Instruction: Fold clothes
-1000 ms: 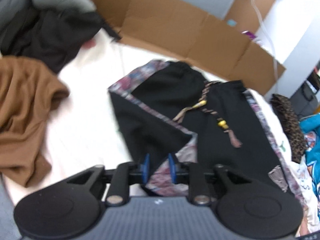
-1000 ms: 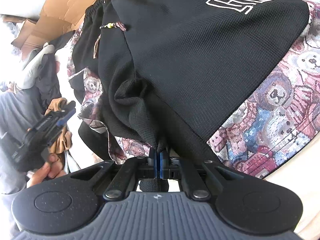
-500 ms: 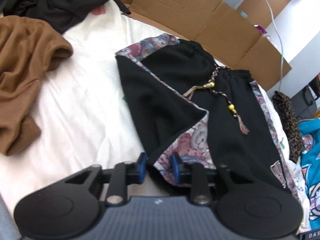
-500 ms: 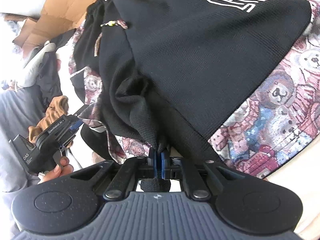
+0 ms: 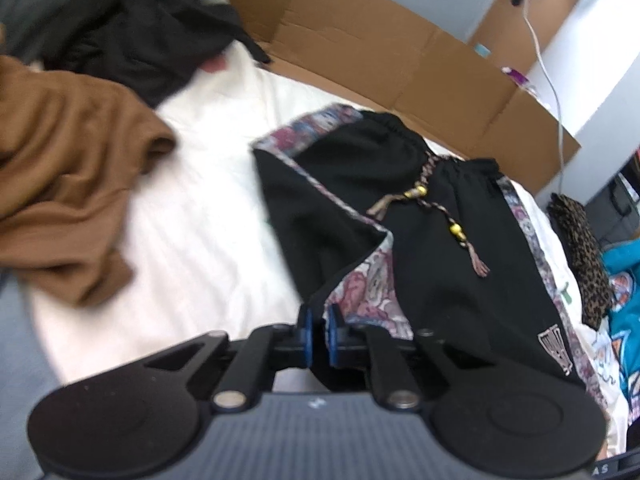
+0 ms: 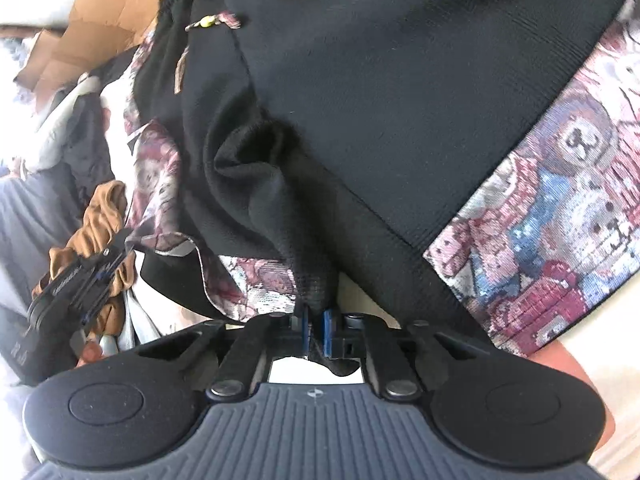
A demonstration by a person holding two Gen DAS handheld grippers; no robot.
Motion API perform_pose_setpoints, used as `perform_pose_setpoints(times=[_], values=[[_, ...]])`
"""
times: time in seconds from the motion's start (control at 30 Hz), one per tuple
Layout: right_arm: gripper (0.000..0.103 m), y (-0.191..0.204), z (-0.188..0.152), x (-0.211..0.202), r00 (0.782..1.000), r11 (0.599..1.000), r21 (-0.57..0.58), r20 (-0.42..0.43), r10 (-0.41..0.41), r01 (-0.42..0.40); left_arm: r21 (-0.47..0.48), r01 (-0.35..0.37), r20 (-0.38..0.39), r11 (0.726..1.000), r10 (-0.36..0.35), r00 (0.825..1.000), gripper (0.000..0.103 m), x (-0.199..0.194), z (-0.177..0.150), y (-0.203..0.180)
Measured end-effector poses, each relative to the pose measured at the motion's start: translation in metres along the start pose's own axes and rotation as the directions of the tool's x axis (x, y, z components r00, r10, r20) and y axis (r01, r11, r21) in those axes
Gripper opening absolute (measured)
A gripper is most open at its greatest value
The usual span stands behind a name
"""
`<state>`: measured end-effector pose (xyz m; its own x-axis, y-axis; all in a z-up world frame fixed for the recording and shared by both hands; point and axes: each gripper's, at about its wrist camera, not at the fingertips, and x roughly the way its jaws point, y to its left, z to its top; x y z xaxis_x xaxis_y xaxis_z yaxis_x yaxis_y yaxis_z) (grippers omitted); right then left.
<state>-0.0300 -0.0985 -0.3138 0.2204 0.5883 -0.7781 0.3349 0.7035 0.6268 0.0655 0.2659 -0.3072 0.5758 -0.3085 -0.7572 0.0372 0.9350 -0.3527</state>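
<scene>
- Shorts (image 5: pixel 440 264), black with bear-print side panels: the lower corner of one leg sits pinched between your left gripper (image 5: pixel 318 334) pads; the pads are nearly together with cloth between them.
- Shorts (image 6: pixel 400 120), second hold: your right gripper (image 6: pixel 316 330) is clamped on a bunched black hem, the fabric rising straight out of the blue pads.
- Left gripper pose: low and near the bed's near side, pointing along the leg toward the waistband; in the right wrist view it (image 6: pixel 80 280) shows at far left, held in a hand (image 6: pixel 88 354).
- Lie of the garment: spread on the white sheet (image 5: pixel 208 240), waistband far, braided drawstring (image 5: pixel 432 216) across the front, one leg folded over diagonally.
- Open room: bare sheet to the left of the shorts.
- Edges: brown garment (image 5: pixel 68 184) at left, black clothing pile (image 5: pixel 148 48) beyond it, cardboard (image 5: pixel 380 64) along the far side, leopard-print item (image 5: pixel 580 248) and teal cloth (image 5: pixel 624 304) at right.
</scene>
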Motion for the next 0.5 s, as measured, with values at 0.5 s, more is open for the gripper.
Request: perform_pose_setpoints(times=[0.5], values=[[0.001, 0.022, -0.006, -0.002, 0.996, 0.995, -0.095, -0.085, 0.004, -0.012, -0.148, -0.224, 0.019, 0.963, 0.229, 0.973, 0.007, -0.095, -0.032, 0.056]])
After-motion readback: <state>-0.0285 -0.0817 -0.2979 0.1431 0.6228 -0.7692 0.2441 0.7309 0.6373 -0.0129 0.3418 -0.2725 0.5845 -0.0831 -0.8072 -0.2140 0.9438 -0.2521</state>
